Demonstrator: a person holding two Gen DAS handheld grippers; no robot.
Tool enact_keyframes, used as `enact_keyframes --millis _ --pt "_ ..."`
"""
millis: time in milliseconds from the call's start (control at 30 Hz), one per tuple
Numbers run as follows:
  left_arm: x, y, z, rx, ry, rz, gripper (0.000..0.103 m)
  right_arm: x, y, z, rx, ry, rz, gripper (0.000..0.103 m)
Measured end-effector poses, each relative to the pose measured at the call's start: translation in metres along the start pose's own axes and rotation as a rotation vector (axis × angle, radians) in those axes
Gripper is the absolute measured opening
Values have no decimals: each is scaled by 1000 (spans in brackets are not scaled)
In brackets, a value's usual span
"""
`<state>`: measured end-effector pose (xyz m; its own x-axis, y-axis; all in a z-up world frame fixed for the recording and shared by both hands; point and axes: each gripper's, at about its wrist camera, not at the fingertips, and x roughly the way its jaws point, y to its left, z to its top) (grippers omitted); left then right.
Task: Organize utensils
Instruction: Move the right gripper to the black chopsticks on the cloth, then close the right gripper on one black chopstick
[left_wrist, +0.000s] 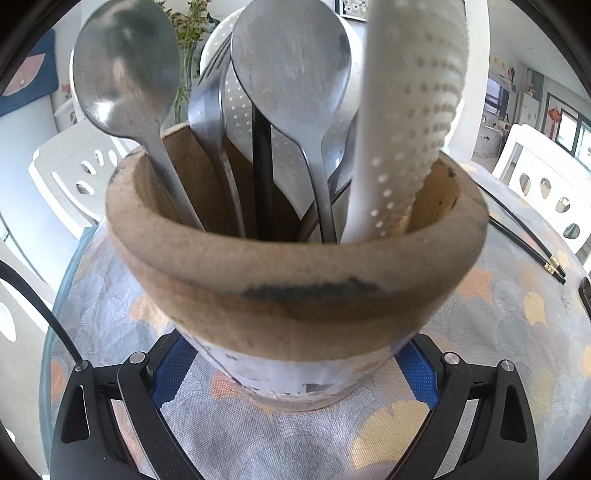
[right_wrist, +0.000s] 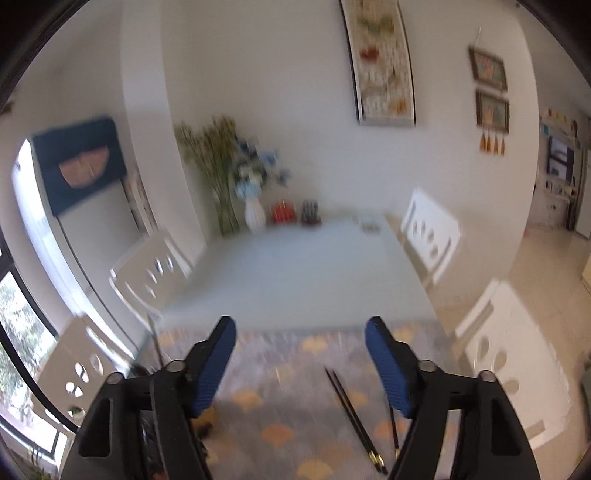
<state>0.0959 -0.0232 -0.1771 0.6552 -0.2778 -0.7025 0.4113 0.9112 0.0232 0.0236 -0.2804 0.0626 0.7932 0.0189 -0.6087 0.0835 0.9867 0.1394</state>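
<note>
The patterned tablecloth (right_wrist: 280, 398) covers the near end of the table, and on it stands the brown utensil crock (left_wrist: 295, 280), braced by the left gripper (left_wrist: 295, 373), whose blue pads sit against its lower sides so that it is clasped and steady. Inside it spoons (left_wrist: 291, 74), a fork and a white perforated ladle (left_wrist: 413, 110) stand handle-down, bowls up. The right gripper (right_wrist: 301, 354) hangs over the cloth with its jaws well apart and nothing between them. Just below it, toward its right finger, lie the black chopsticks (right_wrist: 351, 410), the likely next pick. They lie side by side, their long axis running from the far end near the gripper's middle to the metal-capped ends close to the camera. To do this well, I would judge that the jaws should cross that axis squarely, take both sticks together near mid-length, then tip them upright into the crock's open gap.
</note>
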Motion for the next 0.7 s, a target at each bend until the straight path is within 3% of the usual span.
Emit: enact_keyframes --millis 233,300,367,467,700 --pt "-3 2 0 8 -2 12 96 103 -40 -55 48 292 -24 48" --pt "-4 2 -1 7 -11 11 96 129 -51 -70 59 352 -40 34" --pt "-8 2 -1 10 -23 16 96 157 -67 -88 82 420 -38 26" --pt "-10 1 -4 13 -25 21 96 182 -83 -107 129 481 -10 13" --pt "-11 1 -4 13 -26 20 96 208 -90 -119 116 513 -30 12"
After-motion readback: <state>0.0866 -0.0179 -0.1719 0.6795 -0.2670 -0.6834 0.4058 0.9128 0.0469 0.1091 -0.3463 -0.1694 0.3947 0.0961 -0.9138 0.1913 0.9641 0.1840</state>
